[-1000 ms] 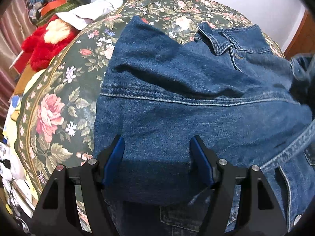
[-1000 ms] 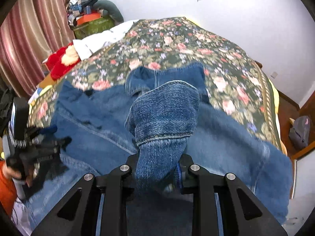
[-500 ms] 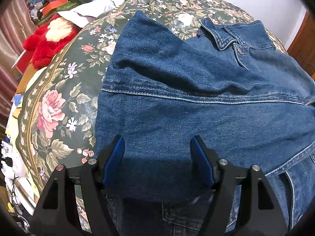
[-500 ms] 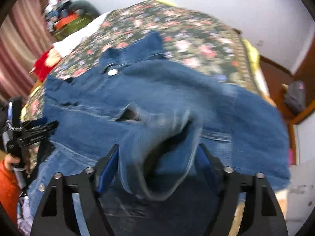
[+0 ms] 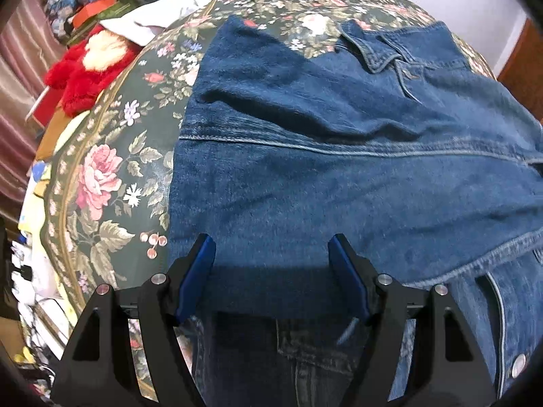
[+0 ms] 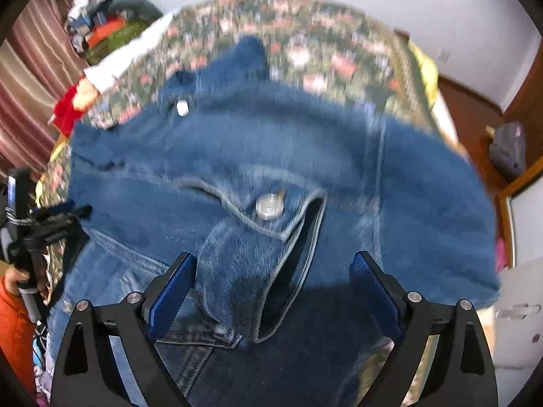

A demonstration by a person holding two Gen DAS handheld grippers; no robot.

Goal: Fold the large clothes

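A big bed (image 5: 101, 176) with a flowery cover holds the blue denim jacket (image 5: 339, 186), which lies spread across it. One sleeve (image 6: 237, 281) is folded over the front, and its cuff sits between the right gripper (image 6: 271, 271) arms. That gripper's jaws have just been opening and now stand wide apart, no longer pinching the cuff. The left gripper (image 5: 271, 254) hangs over the jacket's other side, jaws apart, holding nothing. To do this well, I think, lift away gently so the sleeve stays flat.
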